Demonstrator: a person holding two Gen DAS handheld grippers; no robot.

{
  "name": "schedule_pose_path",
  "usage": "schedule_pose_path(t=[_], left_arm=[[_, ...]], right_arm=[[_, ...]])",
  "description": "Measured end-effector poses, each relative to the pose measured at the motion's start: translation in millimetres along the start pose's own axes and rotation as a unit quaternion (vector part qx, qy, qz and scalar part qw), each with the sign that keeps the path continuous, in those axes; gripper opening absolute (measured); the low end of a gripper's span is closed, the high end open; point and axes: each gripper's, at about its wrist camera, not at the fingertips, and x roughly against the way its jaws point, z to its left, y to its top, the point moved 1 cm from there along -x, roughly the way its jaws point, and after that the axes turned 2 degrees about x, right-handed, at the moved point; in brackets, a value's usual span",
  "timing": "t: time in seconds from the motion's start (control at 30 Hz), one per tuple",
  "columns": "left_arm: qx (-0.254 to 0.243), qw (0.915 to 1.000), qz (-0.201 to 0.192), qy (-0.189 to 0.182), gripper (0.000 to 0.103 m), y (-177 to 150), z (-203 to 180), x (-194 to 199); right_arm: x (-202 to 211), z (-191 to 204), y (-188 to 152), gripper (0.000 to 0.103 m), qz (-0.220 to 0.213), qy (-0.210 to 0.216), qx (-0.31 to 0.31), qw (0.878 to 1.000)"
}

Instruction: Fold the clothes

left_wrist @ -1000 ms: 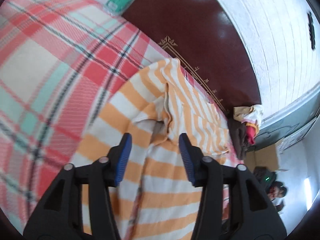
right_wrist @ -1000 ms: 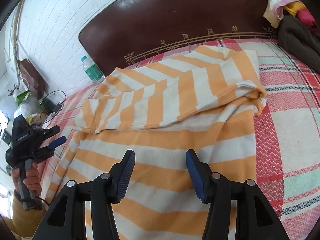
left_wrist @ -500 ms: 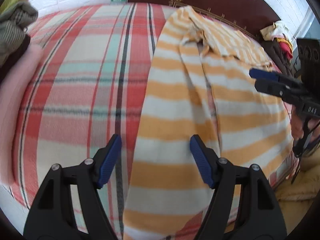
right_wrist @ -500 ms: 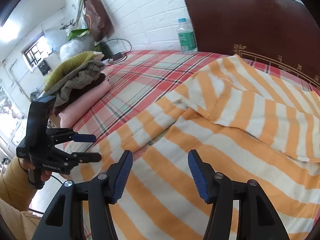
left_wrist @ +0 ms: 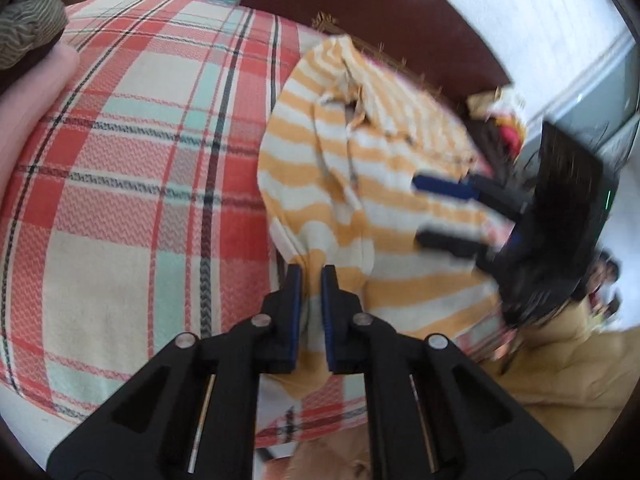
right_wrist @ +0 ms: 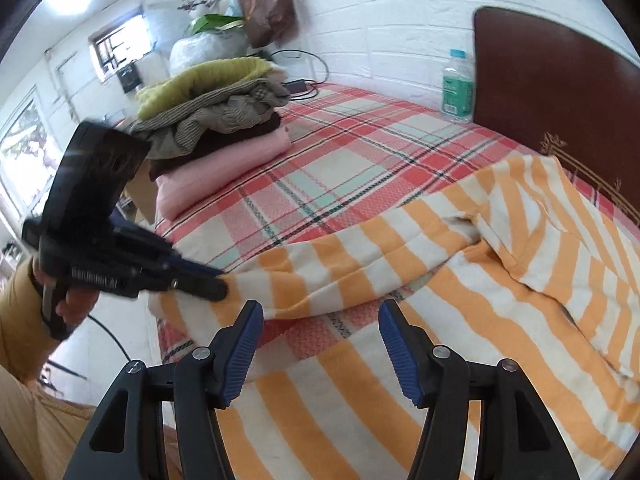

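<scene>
An orange-and-white striped garment (left_wrist: 340, 184) lies spread on the plaid bed, its upper part folded over near the headboard. My left gripper (left_wrist: 310, 280) is shut on the garment's near left hem corner. The right wrist view shows that gripper (right_wrist: 216, 284) pinching the corner, with the cloth (right_wrist: 460, 320) pulled taut from it. My right gripper (right_wrist: 320, 344) hovers over the near hem with its jaws opening. Cloth lies below the gap, and the pads do not press on it. The left wrist view shows the right gripper (left_wrist: 440, 216) with its jaws apart above the garment's right side.
The plaid bedsheet (left_wrist: 120, 160) is bare to the left of the garment. A stack of folded clothes (right_wrist: 216, 128) sits at the bed's left side. A water bottle (right_wrist: 456, 84) stands by the dark headboard (right_wrist: 560, 80). Loose clothes (left_wrist: 500, 120) are heaped at the far right.
My left gripper was open over the hem and has closed on the garment's near corner, bunching the cloth. The right gripper has swung round to the near hem.
</scene>
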Motion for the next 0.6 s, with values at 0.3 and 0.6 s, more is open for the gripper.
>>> schedule_pose_path(t=[0.3, 0.6], left_arm=[[0.008, 0.9999, -0.011, -0.001, 0.011, 21, 3, 11], [-0.018, 0.9998, -0.009, 0.003, 0.012, 26, -2, 14]], right_arm=[[-29, 90, -4, 0.062, -0.016, -0.154, 0.28, 0.947], [-71, 121, -2, 0.038, -0.003, -0.19, 0.438, 0.879]])
